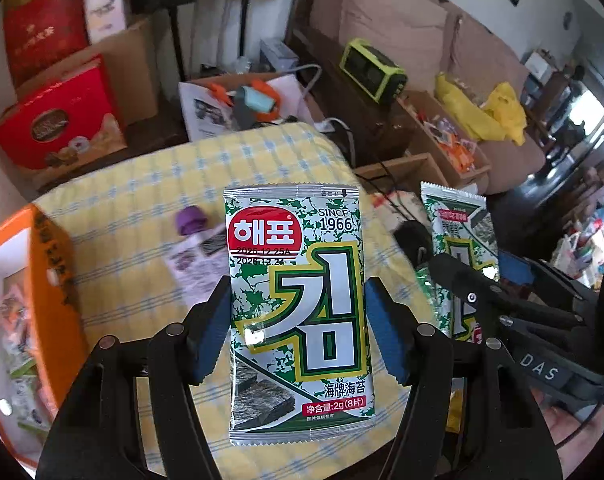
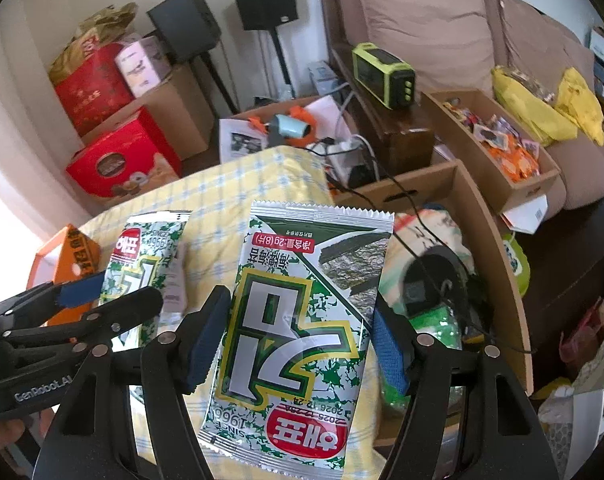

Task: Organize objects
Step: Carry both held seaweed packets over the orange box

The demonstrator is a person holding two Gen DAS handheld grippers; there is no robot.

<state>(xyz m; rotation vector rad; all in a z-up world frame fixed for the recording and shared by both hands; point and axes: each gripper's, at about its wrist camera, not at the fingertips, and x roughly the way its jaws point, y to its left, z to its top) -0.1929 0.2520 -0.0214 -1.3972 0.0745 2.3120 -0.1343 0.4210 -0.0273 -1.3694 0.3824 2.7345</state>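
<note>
My left gripper [image 1: 296, 308] is shut on a green-and-white seaweed snack packet [image 1: 298, 312], held upright by its sides above the yellow checked tablecloth [image 1: 134, 208]. My right gripper [image 2: 300, 328] is shut on a second seaweed packet [image 2: 298, 328], held upside down. In the left wrist view the right gripper [image 1: 481, 280] and its packet [image 1: 457, 240] show at the right. In the right wrist view the left gripper [image 2: 86, 292] and its packet [image 2: 142, 256] show at the left.
An orange box [image 1: 42, 280] with snack packs stands at the table's left edge. A purple-capped item [image 1: 190, 220] and a leaflet [image 1: 194, 260] lie on the cloth. Cardboard boxes [image 2: 497, 152] of snacks, red gift boxes [image 2: 118, 160] and a sofa [image 2: 421, 20] surround the table.
</note>
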